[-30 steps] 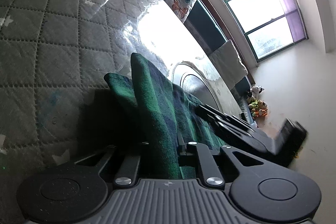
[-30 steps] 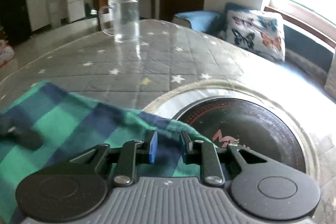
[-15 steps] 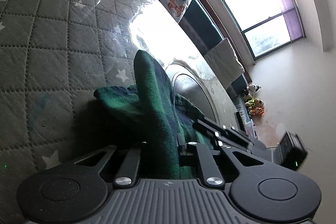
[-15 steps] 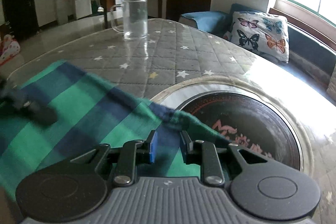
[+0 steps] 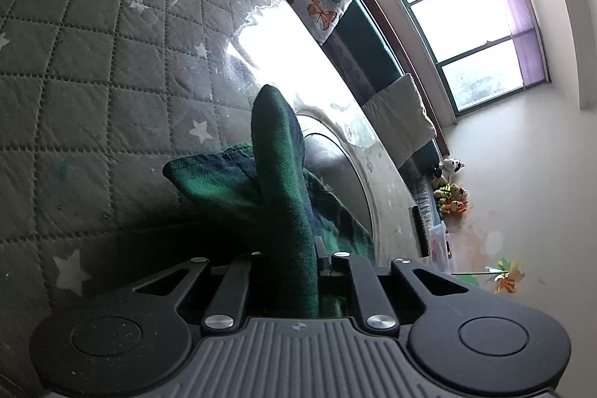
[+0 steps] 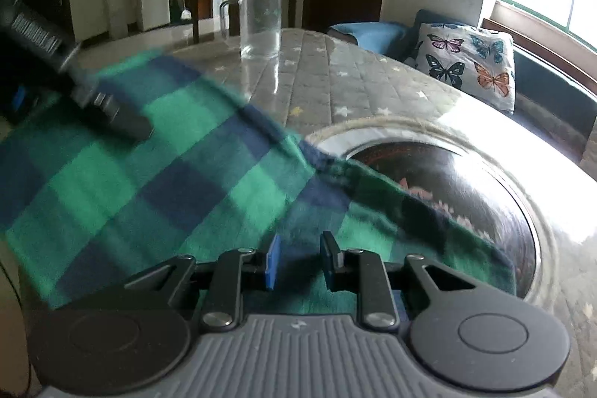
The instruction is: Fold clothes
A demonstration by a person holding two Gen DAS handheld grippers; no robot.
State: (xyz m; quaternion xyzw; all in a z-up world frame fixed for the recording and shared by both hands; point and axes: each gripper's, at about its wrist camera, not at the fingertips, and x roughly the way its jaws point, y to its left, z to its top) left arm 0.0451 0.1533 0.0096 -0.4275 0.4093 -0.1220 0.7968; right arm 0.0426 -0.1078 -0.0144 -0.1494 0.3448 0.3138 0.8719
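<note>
The green and navy checked cloth (image 6: 156,174) spreads across the quilted table and partly over the round hob. My left gripper (image 5: 289,258) is shut on a raised fold of the cloth (image 5: 283,181); it also shows in the right wrist view (image 6: 112,114) pressing on the cloth at the left. My right gripper (image 6: 300,262) hovers just over the cloth's near edge. Its jaws stand a little apart with no cloth between them.
A clear glass mug (image 6: 259,21) stands at the far side of the grey star-quilted table (image 5: 93,69). A round black hob (image 6: 466,196) is set into the table on the right. A butterfly cushion (image 6: 470,62) lies on the bench under the window.
The cloth has lifted and spread further across the table toward the mug. My right gripper has let go of it and its jaws have opened a little. My left gripper keeps its grip.
</note>
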